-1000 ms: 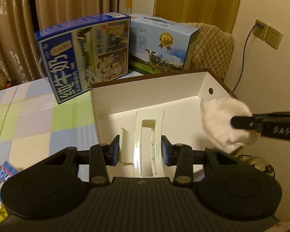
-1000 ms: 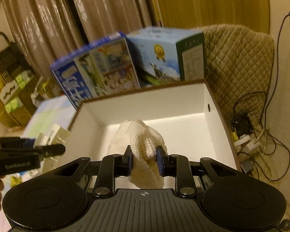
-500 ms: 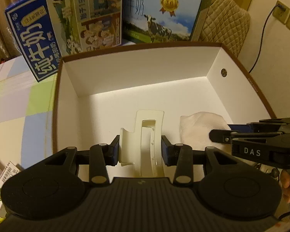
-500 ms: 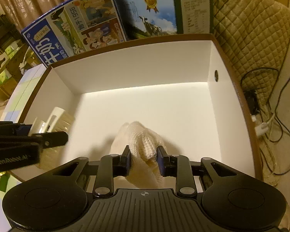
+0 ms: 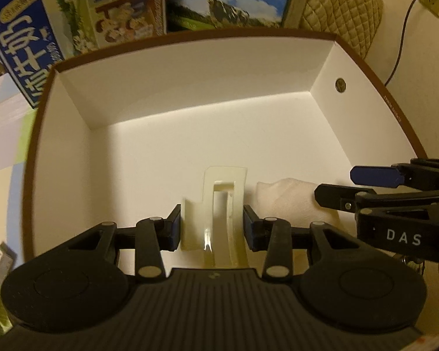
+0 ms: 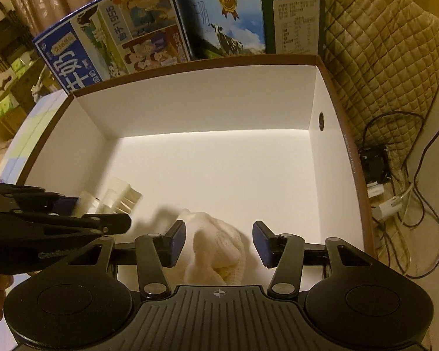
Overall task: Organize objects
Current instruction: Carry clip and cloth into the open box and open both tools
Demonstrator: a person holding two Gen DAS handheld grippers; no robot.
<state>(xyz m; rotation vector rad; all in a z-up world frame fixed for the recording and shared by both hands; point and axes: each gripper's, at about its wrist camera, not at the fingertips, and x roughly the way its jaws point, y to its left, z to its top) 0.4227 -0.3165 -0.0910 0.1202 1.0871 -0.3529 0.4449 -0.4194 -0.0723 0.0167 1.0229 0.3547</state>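
The right tool hangs low inside the white box, its blue pads spread wide with clear gaps on both sides of the white knitted cloth, which lies bunched on the box floor near the near edge, toward the right half. The cloth looks soft, light and limp: it will sag and fold wherever it is pinched, so it can be taken anywhere on the raised bunch in the middle, and it should not slip from the pads. Nothing about it looks fragile.

The left tool is closed narrowly on a cream plastic piece, a stiff, glossy moulded part with a long slot down its middle and a curved lip on its left side. It sits over the box floor by the near edge, just left of the cloth; whether its lower end already touches the floor I cannot tell. It looks light and rigid, with smooth, somewhat slippery faces, so the hold across its two long flat sides, as now, seems the safest one. Pinching the thin frame around the slot could flex or crack it.

Behind the box's far edge two printed milk cartons stand on the table, and a quilted chair back rises beyond the far right corner.
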